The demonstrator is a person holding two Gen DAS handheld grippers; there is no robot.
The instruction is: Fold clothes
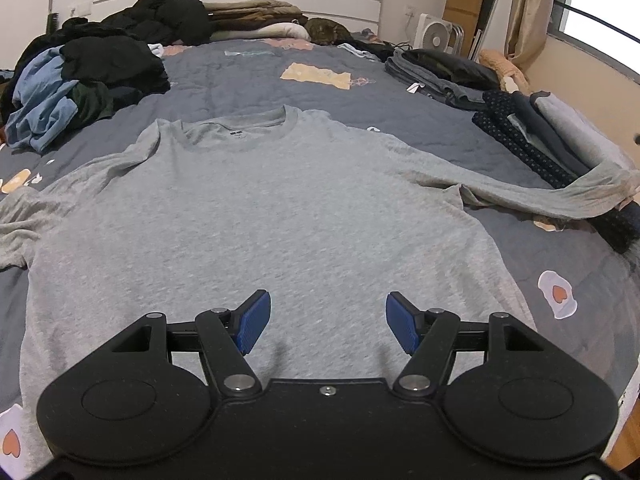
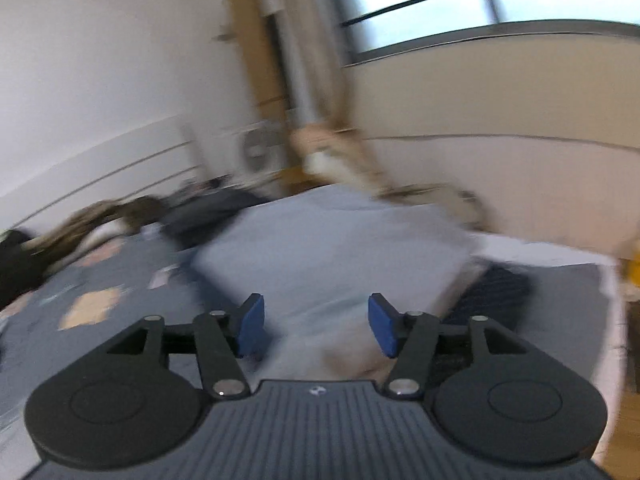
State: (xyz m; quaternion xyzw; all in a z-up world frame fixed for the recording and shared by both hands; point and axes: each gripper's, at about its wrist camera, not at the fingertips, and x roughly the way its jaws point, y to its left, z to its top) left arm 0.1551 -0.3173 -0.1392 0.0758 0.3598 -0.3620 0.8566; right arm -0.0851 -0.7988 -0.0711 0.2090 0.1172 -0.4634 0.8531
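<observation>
Left wrist view: my left hand-held gripper (image 1: 328, 322) hangs released, grasping nothing, above the grey shirt (image 1: 256, 216) lying flat on the bed (image 1: 248, 80). My right hand-held gripper (image 2: 316, 326), also released and empty, shows only blur beyond that shirt.

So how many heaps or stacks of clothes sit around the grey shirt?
3: an unfolded heap far left, a folded stack far right, another stack under the grey shirt's sleeve. More may be hidden.

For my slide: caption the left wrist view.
Open left gripper over a grey shirt spread flat on the bed.
</observation>
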